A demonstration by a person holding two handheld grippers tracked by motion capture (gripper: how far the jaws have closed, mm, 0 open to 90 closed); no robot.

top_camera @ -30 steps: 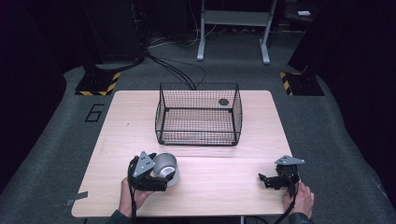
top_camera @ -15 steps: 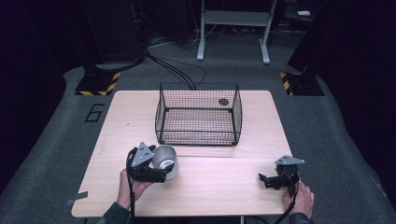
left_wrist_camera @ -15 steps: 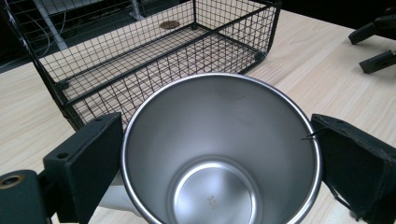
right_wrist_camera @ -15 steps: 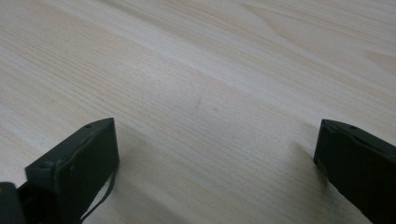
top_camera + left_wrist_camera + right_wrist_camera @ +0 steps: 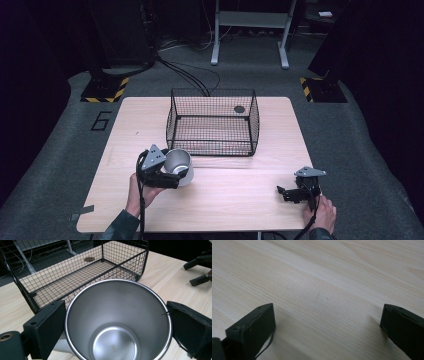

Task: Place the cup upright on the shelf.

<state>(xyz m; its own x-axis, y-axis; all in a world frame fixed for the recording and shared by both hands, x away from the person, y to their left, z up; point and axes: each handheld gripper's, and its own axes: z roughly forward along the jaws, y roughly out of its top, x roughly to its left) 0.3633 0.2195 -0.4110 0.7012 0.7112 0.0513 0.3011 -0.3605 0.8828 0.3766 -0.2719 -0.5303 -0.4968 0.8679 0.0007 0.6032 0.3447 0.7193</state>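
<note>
A shiny steel cup (image 5: 178,164) is held off the table at the front left, its mouth tilted up toward the camera. My left gripper (image 5: 170,172) is shut on the steel cup (image 5: 117,322), one black jaw on each side of its rim. The cup's inside is bare. Just behind it stands a black wire basket (image 5: 214,122) with a small dark round disc (image 5: 239,109) at its far right corner. My right gripper (image 5: 286,192) rests low at the front right of the table, open, with only bare wood (image 5: 322,297) between its jaws.
The light wooden table (image 5: 240,195) has bare room between the two grippers. The basket (image 5: 75,272) is open at the top. Dark floor, cables and a metal stand lie beyond the table's far edge.
My left gripper has carried the steel cup up and slightly toward the basket, tipping its mouth more upward. The right gripper has stayed put.
</note>
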